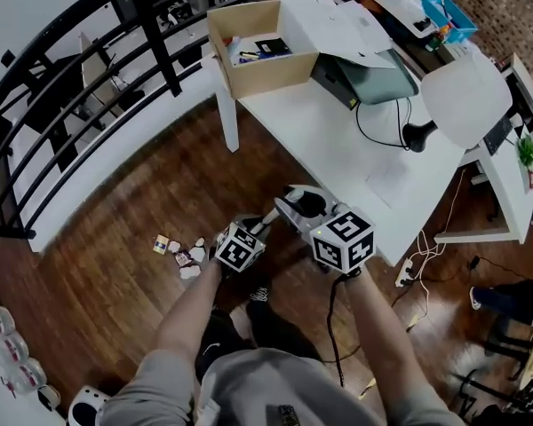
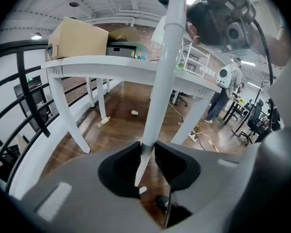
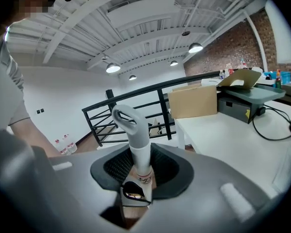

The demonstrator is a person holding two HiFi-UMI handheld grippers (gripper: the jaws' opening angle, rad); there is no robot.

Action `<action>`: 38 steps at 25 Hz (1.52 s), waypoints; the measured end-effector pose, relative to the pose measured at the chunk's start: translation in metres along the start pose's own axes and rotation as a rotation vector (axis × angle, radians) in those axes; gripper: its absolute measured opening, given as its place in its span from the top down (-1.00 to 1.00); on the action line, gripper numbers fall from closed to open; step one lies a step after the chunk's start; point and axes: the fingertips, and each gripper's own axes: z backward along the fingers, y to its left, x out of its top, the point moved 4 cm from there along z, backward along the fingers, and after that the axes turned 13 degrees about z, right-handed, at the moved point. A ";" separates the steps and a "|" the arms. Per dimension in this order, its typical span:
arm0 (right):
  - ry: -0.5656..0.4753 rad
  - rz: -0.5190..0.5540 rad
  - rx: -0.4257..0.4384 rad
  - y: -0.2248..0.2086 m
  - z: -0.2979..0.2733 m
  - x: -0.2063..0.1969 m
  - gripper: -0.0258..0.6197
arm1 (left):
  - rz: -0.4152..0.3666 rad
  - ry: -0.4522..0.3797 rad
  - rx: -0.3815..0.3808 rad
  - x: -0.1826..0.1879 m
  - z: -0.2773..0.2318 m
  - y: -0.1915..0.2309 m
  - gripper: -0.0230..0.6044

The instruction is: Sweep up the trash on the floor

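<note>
A: Well, materials first?
B: Smooth white pole (image 2: 167, 72), round and straight, pinched between the textured black pads of the left gripper (image 2: 146, 154). Capped by a matte grey loop grip (image 3: 128, 118), poking out just past the right gripper (image 3: 139, 163), likewise clamped tight on the pole.
A: And round about?
B: Glossy dark wood floor (image 1: 115, 264), laid in planks. White table (image 1: 338, 140) at upper right of the head view, bearing an open cardboard box (image 1: 258, 74). Black metal railing (image 1: 71, 34) curving across the upper left. Slim white table leg (image 1: 228, 118) above the litter.
A: Anything over the trash (image 1: 185, 257)?
B: Lying bare at centre left, just left of the left gripper's marker cube, well apart from the table leg. Small crumpled scraps, white and tan, clustered close, with one yellowish wrapper at the left edge.
</note>
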 end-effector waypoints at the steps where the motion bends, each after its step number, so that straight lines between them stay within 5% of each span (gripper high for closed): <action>1: -0.002 -0.009 -0.003 -0.007 -0.001 -0.001 0.61 | 0.012 -0.007 0.010 0.002 -0.004 0.000 0.62; 8: 0.009 -0.022 -0.085 -0.049 -0.005 -0.011 0.60 | 0.055 -0.029 0.046 0.017 -0.032 0.004 0.62; 17: -0.003 -0.011 -0.224 -0.078 0.022 -0.022 0.22 | 0.053 -0.004 0.060 0.032 -0.060 0.006 0.62; 27: -0.025 -0.060 -0.304 -0.084 0.066 -0.037 0.31 | 0.035 0.010 0.066 0.046 -0.086 0.013 0.62; 33: -0.043 -0.093 -0.310 -0.072 0.078 -0.042 0.35 | 0.126 0.003 0.076 0.042 -0.089 0.016 0.57; 38: -0.049 -0.098 -0.287 -0.061 0.078 -0.040 0.37 | 0.144 -0.037 0.054 0.047 -0.074 0.007 0.19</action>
